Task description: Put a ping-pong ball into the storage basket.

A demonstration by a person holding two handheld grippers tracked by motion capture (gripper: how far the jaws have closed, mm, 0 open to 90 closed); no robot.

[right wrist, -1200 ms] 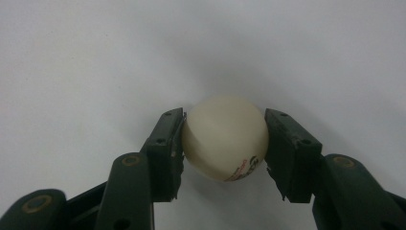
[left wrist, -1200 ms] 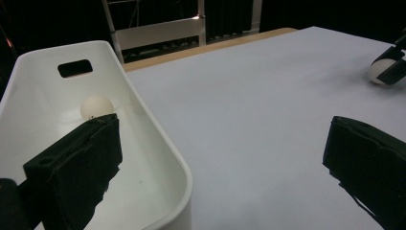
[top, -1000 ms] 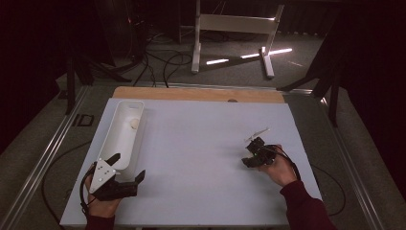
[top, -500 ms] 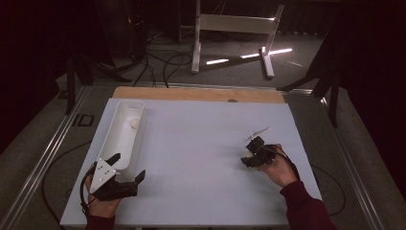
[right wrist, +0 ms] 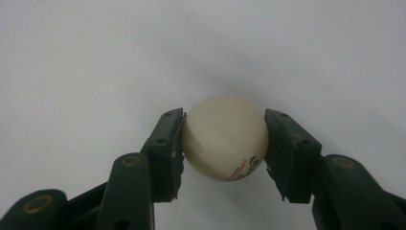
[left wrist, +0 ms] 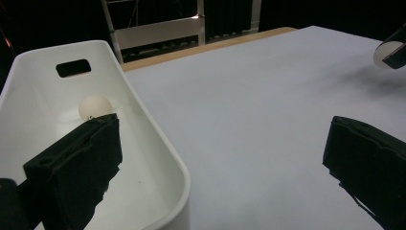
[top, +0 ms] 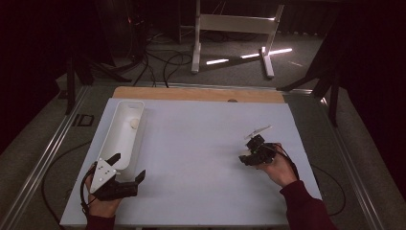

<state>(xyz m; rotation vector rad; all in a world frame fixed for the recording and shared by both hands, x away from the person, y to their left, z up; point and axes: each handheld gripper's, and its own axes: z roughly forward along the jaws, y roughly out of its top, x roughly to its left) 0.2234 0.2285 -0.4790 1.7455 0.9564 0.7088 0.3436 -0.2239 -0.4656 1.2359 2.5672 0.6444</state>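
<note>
Right gripper (right wrist: 224,143): clamped on ball (right wrist: 224,143), just above table (top: 201,158), right side; position unchanged from earlier frames | Left gripper (top: 119,177): jaws wide apart, holding nothing, parked at bin (top: 117,143) near end; unchanged | Bin: second ball (left wrist: 95,106) inside, far end; not moved

Left gripper (left wrist: 225,167) jaws spread wide, nothing between them. One jaw sits over the white bin (left wrist: 158,153), low inside its near end; the other is out over the white table surface (left wrist: 268,96), well clear of the bin. Bin is long, rounded rim, handle cutout in the far wall. One cream ball (left wrist: 95,106) lies at its far end below the cutout. Wooden table edge (left wrist: 201,48) runs behind. Top right corner: right gripper (left wrist: 393,53), partly cropped, pale round object in it.
</note>
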